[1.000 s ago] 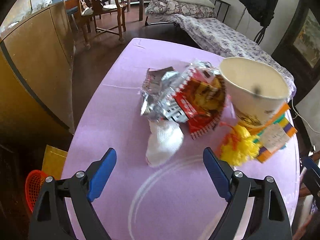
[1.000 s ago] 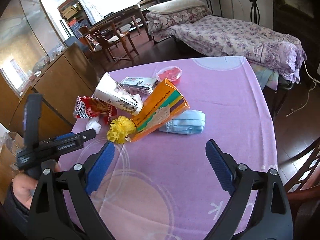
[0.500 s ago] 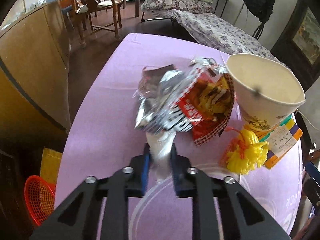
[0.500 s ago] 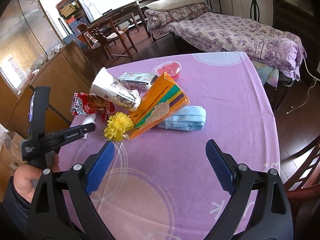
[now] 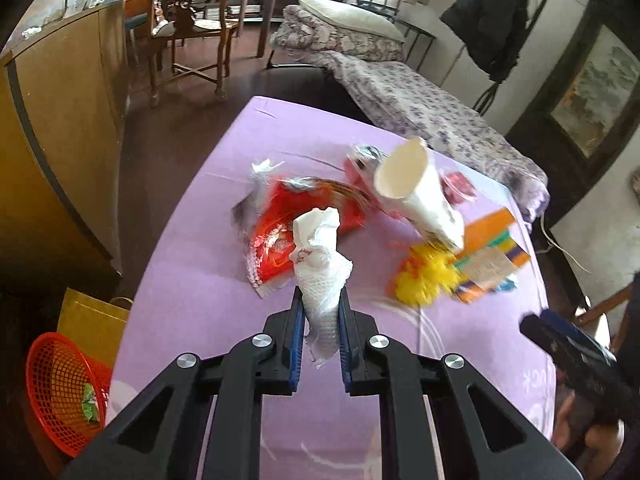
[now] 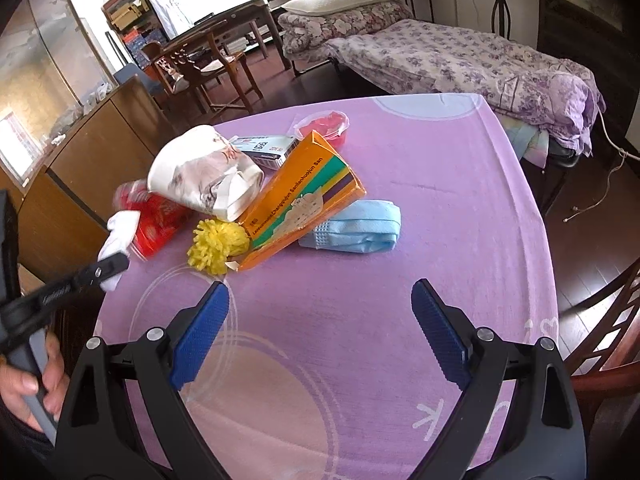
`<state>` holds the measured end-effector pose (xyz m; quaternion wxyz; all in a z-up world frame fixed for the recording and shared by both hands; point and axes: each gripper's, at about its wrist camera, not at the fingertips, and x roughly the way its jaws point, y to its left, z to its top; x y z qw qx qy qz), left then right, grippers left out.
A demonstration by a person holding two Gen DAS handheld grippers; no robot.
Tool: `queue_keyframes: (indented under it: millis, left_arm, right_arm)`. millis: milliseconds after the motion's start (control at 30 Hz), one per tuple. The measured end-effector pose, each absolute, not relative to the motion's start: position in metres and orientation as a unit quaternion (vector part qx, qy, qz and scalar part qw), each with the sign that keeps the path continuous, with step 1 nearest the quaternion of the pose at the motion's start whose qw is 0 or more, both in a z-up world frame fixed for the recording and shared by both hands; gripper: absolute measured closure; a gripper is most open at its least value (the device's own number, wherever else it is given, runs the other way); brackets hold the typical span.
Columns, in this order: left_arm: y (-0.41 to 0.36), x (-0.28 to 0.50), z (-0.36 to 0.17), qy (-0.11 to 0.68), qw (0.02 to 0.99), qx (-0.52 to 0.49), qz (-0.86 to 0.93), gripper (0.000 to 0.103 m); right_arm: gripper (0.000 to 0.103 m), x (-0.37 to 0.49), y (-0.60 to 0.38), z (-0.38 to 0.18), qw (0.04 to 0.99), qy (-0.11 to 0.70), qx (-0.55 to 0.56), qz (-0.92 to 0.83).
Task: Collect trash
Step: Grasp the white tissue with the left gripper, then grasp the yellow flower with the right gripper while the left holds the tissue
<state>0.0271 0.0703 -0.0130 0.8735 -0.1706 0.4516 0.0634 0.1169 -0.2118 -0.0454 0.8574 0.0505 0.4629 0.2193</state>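
Though crumpled, white tissue [image 5: 320, 276], upright.

Daylight is streaming from blown-out rear windows [image 6: 132, 8]; fisheye edges are bending and darkening, and trash [image 5: 416, 200] is smearing with motion blur.

On the table [image 6: 460, 208] we see the cup [image 6: 200, 178] lying over the wrapper [image 6: 154, 226] (left of the box [image 6: 304, 196]), the mask [image 6: 356, 226] right of it.

Your left gripper [image 5: 320, 320] pinches the white tissue [image 5: 320, 272], jaws just closed. Behind it, blurry: probably a red snack wrapper [image 5: 280, 224].
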Motion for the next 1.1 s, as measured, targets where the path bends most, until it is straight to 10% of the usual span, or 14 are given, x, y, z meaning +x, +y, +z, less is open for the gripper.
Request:
queue_keyframes:
  millis: [1100]
  left_arm:
    - [0.082,-0.013,-0.01,0.43,0.879,-0.206,0.015,0.088]
  right_arm:
    - [0.023,0.093,-0.13,-0.025,0.834,0.438,-0.012,0.334]
